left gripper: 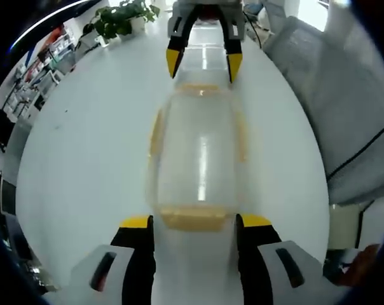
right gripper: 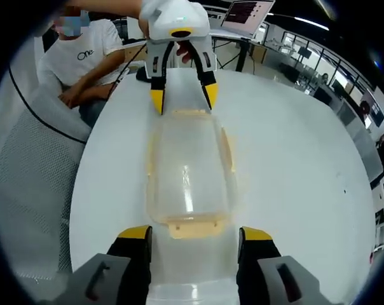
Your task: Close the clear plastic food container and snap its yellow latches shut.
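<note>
The clear plastic food container (left gripper: 198,159) lies lengthwise on the white table (left gripper: 84,165) with its lid on. Pale yellow latches run along its sides and ends. My left gripper (left gripper: 196,222) is open, its yellow-tipped jaws flanking the near end latch (left gripper: 195,218). My right gripper (left gripper: 203,63) is open at the far end, its tips just past that rim. In the right gripper view the container (right gripper: 187,171) lies between my right gripper (right gripper: 196,232), open around the near latch (right gripper: 193,226), and my left gripper (right gripper: 184,97) at the opposite end. Blur hides whether the latches are snapped.
A grey mesh chair (left gripper: 344,114) stands at the table's edge beside the container. A potted plant (left gripper: 119,19) sits at the far rim. A seated person in a white T-shirt (right gripper: 84,57) and a laptop (right gripper: 246,16) are beyond the table.
</note>
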### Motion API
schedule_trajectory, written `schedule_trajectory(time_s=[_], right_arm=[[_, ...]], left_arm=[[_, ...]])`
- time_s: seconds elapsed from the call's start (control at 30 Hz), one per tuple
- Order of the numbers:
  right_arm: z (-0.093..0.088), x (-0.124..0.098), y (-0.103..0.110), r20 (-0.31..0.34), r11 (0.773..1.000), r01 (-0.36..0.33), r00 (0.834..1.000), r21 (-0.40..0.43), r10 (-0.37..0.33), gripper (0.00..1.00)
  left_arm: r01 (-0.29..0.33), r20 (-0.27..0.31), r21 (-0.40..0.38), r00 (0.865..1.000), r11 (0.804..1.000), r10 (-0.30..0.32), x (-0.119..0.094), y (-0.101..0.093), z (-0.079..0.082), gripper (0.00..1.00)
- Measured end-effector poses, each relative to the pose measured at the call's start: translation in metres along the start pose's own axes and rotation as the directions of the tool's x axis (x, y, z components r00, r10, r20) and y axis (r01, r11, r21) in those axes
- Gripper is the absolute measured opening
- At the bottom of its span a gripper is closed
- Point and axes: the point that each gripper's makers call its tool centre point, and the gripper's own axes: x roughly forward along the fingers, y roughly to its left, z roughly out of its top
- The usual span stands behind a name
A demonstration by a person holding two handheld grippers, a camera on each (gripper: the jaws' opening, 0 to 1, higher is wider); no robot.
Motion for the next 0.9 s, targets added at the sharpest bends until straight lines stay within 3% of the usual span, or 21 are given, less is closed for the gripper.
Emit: schedule_trajectory(time_s=[0.43,0.7,0.9], right_arm=[[-0.009,0.009,-0.002,-0.060,0.998,-0.007,0.998,-0.067,0.003,0.50],[-0.006,0.016,-0.003,-0.063,0.997,-0.013,0.998,-0.076,0.009,0.50],[-0.006,0.020,-0.004,-0.058,0.998,-0.034,0.998,-0.061,0.030,0.52]], left_arm=[[0.011,-0.031,0.012,0.999,1.000,-0.011,0.006,0.002,-0.009,0.50],[0.059,-0.008,0.003,0.998,0.998,-0.059,0.007,-0.006,-0.005,0.40],[0.068,0.002,0.000,0.998,0.998,-0.068,0.007,-0.006,-0.006,0.39]])
